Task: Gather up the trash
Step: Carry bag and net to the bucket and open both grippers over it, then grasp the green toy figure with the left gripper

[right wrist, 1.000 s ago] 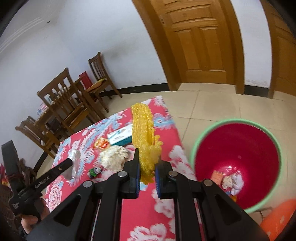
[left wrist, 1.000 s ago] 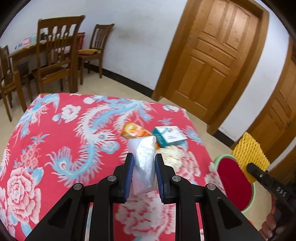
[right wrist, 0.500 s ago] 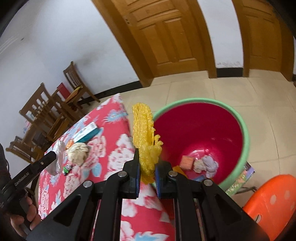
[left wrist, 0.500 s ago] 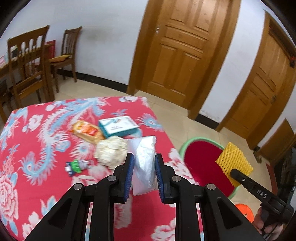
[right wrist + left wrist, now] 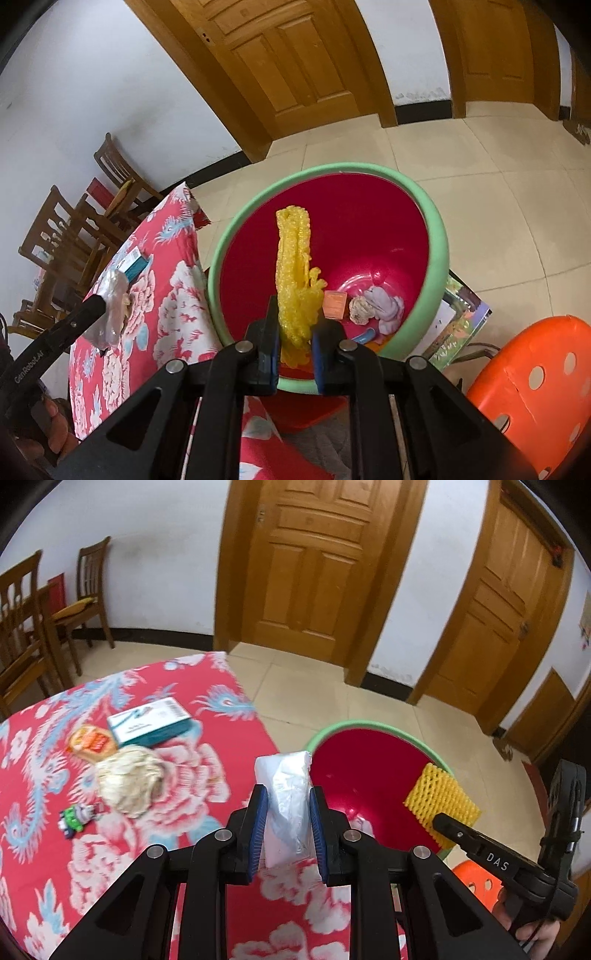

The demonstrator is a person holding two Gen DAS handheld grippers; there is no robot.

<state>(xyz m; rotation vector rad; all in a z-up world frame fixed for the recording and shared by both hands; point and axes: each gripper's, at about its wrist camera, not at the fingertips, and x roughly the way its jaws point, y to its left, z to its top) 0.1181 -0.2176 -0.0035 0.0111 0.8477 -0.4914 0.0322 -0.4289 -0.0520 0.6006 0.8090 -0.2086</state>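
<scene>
My left gripper (image 5: 285,805) is shut on a crumpled clear plastic bag (image 5: 286,797), held above the table's right edge beside the red bin (image 5: 369,771) with a green rim. My right gripper (image 5: 294,334) is shut on a yellow foam fruit net (image 5: 295,273), held over the bin's (image 5: 437,236) opening; the net also shows in the left wrist view (image 5: 439,805). The bin holds a small orange packet (image 5: 335,303) and crumpled tissue (image 5: 380,306). On the floral tablecloth (image 5: 166,849) lie a teal box (image 5: 151,722), an orange snack packet (image 5: 90,742), a crumpled paper ball (image 5: 129,779) and a small green wrapper (image 5: 75,818).
An orange plastic stool (image 5: 532,373) stands to the right of the bin, with printed paper (image 5: 458,325) on the floor between them. Wooden chairs (image 5: 81,602) and a dining table stand at the far left. Wooden doors (image 5: 314,568) line the back wall.
Both grippers have swung right, away from the table middle toward the bin. The yellow net has moved from above the table edge to over the bin. Both grips are unchanged.
</scene>
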